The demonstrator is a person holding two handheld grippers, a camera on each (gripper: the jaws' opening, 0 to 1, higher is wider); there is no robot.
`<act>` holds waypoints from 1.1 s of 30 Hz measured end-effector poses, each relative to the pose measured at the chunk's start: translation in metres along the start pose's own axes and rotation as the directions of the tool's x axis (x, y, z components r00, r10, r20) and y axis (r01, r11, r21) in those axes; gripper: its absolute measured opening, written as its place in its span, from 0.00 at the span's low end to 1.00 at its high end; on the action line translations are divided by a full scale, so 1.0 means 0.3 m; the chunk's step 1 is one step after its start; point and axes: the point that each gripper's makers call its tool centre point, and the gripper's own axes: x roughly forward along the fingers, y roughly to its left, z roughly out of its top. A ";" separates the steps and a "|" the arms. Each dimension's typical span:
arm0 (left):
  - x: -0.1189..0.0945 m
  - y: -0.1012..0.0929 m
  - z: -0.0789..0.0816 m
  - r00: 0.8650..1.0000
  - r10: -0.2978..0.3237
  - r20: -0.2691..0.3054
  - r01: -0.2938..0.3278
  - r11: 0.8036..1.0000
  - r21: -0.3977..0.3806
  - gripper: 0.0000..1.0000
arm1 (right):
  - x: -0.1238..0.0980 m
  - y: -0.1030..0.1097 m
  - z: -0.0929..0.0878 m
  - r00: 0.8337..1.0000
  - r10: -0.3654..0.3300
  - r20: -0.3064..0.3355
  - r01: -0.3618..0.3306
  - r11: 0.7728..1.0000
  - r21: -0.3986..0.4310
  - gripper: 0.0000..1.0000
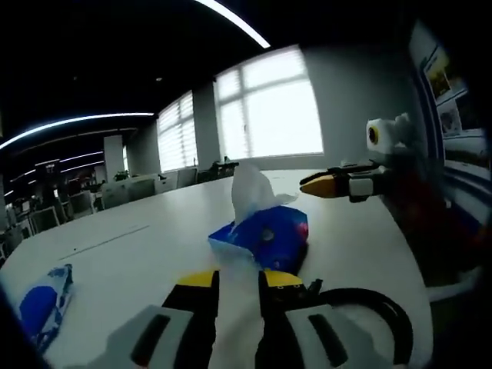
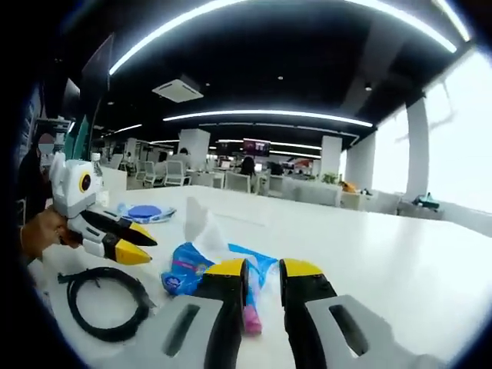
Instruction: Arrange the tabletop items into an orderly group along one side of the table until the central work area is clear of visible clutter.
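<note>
Your left gripper (image 1: 238,278) and right gripper (image 2: 264,270) both hover low, jaws slightly spread, holding nothing. The blue tissue pack (image 1: 265,234) sits mid-bench (image 1: 138,231), just ahead. The black cable (image 2: 106,300) lies partly cut off beside it.

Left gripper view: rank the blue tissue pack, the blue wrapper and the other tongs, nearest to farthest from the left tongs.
1. Blue tissue pack, just ahead of the left tongs.
2. Blue wrapper, far left on the table.
3. Other tongs, upper right, beyond the pack.
</note>
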 end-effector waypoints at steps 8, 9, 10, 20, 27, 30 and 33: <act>-0.100 0.121 -0.044 0.996 0.087 -0.008 -0.087 0.996 -0.024 0.20 | 0.052 0.193 0.077 0.990 0.137 0.038 -0.136 0.991 -0.018 0.15; -0.104 0.125 -0.046 0.996 0.090 -0.008 -0.090 0.996 -0.024 0.20 | 0.056 0.202 0.079 0.989 0.142 0.039 -0.142 0.990 -0.021 0.15; -0.116 0.138 -0.049 0.995 0.100 -0.005 -0.100 0.995 -0.028 0.20 | 0.066 0.227 0.081 0.986 0.160 0.040 -0.159 0.987 -0.022 0.15; -0.190 0.260 -0.066 0.984 0.178 0.005 -0.178 0.984 -0.033 0.20 | 0.153 0.404 0.109 0.960 0.277 0.045 -0.275 0.961 -0.042 0.15; -0.194 0.305 -0.056 0.982 0.191 0.004 -0.191 0.982 -0.006 0.20 | 0.174 0.462 0.128 0.950 0.309 0.051 -0.307 0.950 -0.052 0.15; -0.191 0.329 -0.039 0.982 0.188 -0.001 -0.188 0.982 0.023 0.20 | 0.184 0.478 0.132 0.947 0.316 0.048 -0.313 0.948 -0.057 0.15; -0.185 0.360 -0.028 0.981 0.193 -0.009 -0.192 0.979 0.070 0.21 | 0.195 0.494 0.137 0.944 0.325 0.049 -0.322 0.945 -0.064 0.15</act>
